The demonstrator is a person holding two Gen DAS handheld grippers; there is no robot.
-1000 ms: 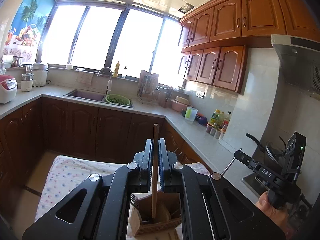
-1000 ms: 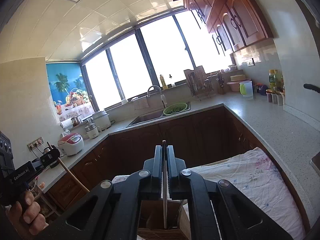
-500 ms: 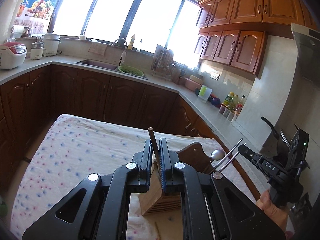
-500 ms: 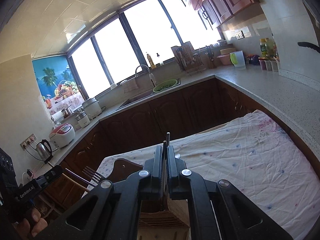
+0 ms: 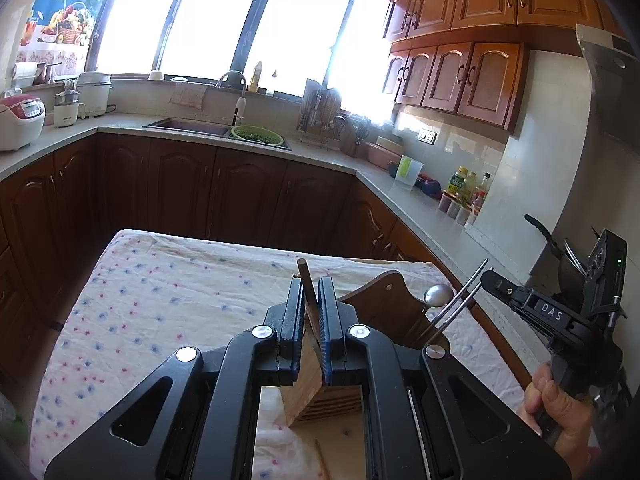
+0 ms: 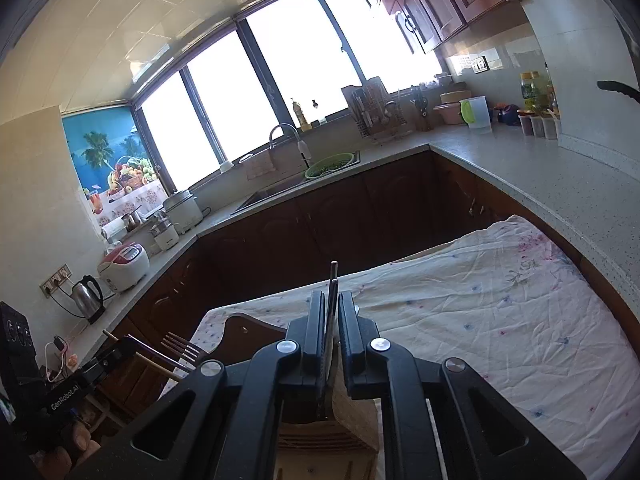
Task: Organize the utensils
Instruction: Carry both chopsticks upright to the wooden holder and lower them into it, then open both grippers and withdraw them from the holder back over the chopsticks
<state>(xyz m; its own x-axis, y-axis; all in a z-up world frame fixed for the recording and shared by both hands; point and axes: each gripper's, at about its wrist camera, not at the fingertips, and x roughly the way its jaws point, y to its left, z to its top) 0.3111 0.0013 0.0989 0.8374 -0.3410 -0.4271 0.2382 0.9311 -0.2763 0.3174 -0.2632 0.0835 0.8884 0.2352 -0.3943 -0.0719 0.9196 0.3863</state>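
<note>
Kitchen, seen from two claw cameras above a bench [image 5: 168, 292] covered with a flower-print cloth. A wooden utensil holder [image 5: 320, 396] stands on the cloth directly under both claws.

The left claw [image 5: 309, 320] is clenched on a thin wooden stick [image 5: 307, 280], probably a chopstick, which leans slightly and runs down toward the holder; its lower end is hidden by the claw. The right claw [image 6: 331, 332] has a thin metal utensil handle [image 6: 333, 280] between its pads, and its jaws are opening: a narrow gap shows on the right side of the handle, so the grip looks let go. In the left view, the right claw appears at the far right in a hand [image 5: 560, 400], with two metal rods and a spoon [image 5: 438, 294] rising from the holder beside it. A fork [image 6: 180, 346] also stands in the holder, seen in the right view.

The step in hand appears to be dropping each utensil into the holder. To do it well, each piece should sit upright over an open slot, low enough that it cannot bounce out. The claws should part gently, then lift straight up so the pads do not drag the handles or tip the light holder. Utensils standing close by could snag a sideways exit.
</note>
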